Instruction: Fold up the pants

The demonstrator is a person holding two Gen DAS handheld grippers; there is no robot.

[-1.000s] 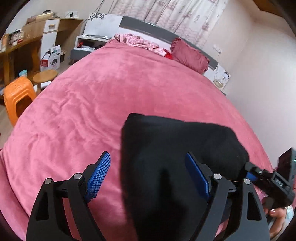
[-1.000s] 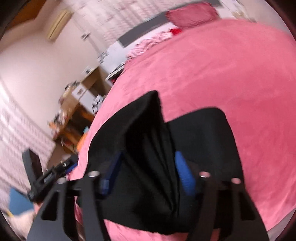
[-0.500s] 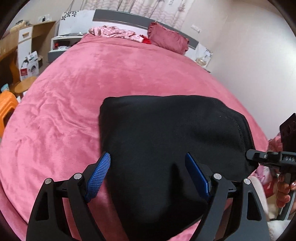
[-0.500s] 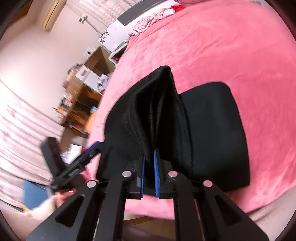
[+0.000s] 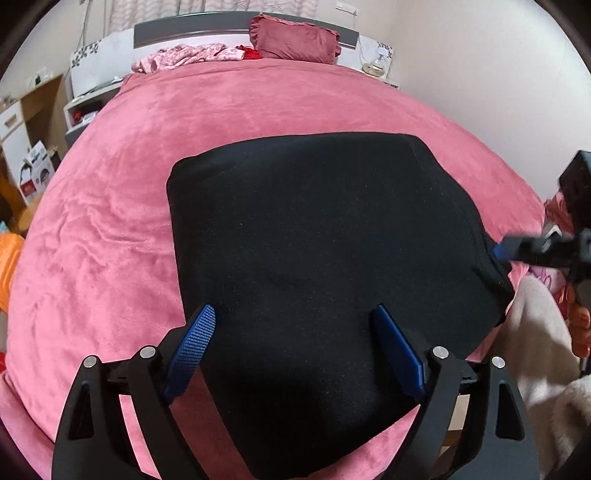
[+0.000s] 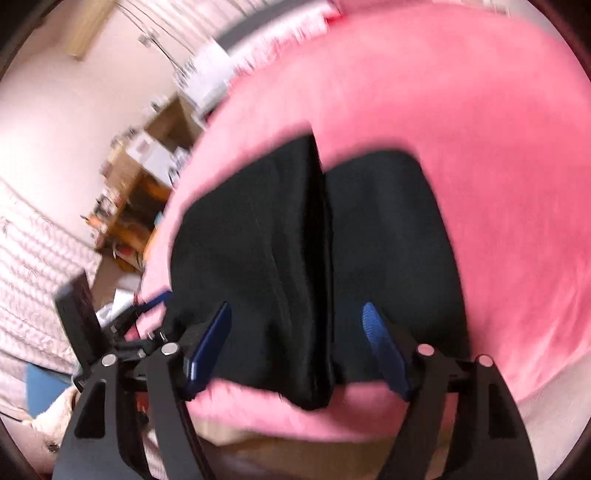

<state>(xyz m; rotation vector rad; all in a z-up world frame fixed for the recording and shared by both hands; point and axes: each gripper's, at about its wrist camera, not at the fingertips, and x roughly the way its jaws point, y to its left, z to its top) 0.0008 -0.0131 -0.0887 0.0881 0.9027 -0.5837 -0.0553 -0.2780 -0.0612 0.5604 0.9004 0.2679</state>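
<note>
Black soft-fabric folded pants (image 5: 325, 258) lay flat on pink plush bedspread (image 5: 110, 229), near its front edge; one raised fold ridge down the middle in the right wrist view; left gripper (image 5: 291, 317) spread wide above the cloth, pinching nothing; right gripper (image 6: 295, 314) just opened, blue pads either side of the ridge, not pressing it; maroon ruffled pillow (image 5: 295, 37) by the headboard.

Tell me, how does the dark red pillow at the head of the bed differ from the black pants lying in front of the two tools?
The pillow is dark red and plump, leaning against the grey headboard; the pants are black and lie folded flat. The pillow sits at the far end of the pink blanket, while the pants are at the near edge, between the open fingers of the left gripper. Both are soft fabric items resting on the same bed.
</note>
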